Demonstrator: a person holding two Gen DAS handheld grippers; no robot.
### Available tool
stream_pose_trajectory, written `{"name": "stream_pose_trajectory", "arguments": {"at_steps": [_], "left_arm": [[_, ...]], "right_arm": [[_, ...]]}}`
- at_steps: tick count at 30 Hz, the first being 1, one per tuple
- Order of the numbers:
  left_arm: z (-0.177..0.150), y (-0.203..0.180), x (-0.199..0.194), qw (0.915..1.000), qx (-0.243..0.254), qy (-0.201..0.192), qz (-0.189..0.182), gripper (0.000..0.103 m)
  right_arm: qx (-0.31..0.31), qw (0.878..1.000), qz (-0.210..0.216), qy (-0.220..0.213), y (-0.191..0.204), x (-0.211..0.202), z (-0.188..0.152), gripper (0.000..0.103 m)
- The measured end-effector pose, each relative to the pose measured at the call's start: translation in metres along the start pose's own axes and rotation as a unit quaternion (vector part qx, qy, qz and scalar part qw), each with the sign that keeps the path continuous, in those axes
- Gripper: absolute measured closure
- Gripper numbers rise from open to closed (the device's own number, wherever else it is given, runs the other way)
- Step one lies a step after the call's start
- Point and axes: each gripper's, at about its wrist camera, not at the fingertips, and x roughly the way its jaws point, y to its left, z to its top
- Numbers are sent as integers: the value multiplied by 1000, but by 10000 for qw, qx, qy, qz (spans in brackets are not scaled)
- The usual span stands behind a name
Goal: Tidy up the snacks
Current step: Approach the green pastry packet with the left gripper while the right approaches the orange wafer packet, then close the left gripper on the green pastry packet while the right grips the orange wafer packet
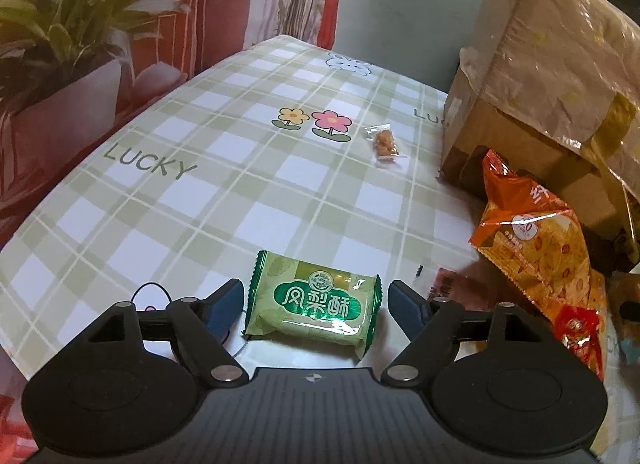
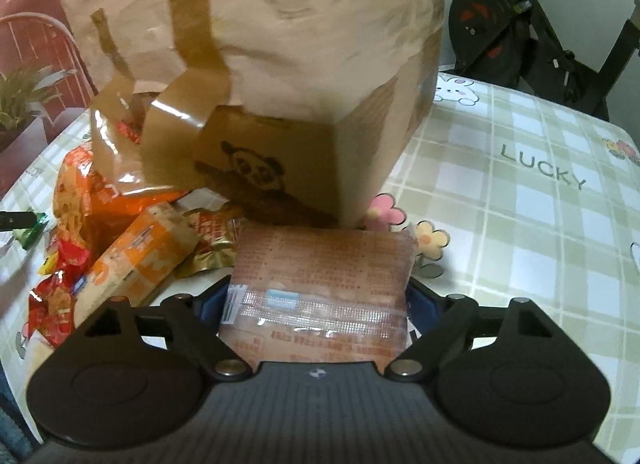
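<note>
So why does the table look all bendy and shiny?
Left wrist view: the fisheye lens curves the checked green tablecloth, and light glints off the green foil snack packet. Right wrist view: glare on the brown tape.

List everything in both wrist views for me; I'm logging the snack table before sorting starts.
green pastry packet: one, green, on the tablecloth between the left claw's fingers, gaps on both sides
small clear snack bag: one, brown pieces, beside the printed flowers
orange chip bag: one, orange, against the box
cardboard box: one, brown, taped, at the back of the table
reddish flat packet: one, between the right claw's fingers
orange wrapped snack: one, in the pile beside the box
tablecloth: one, green check
potted plant: one, green, beyond the table
exercise bike: one, black, behind the table
left claw: open
right claw: closed on the reddish packet
</note>
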Motion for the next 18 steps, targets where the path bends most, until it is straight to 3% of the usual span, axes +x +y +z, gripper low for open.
{"name": "stream_pose_trajectory", "arguments": {"at_steps": [12,13,14,18], "left_arm": [[-5,-7,6,9979,483,-260,351,18],[-5,-9,6,9974,529,-254,415,22],[-6,-9,5,9973,519,-269,453,33],[-6,-3,-4,9988,268,-326,245,43]], "right_arm": [[6,10000,2,-36,-1,-3,-2,16],[4,10000,-1,-37,0,-3,-2,16],[3,10000,-5,-34,0,-3,-2,16],[5,10000,-1,-28,-1,-4,-3,16]]}}
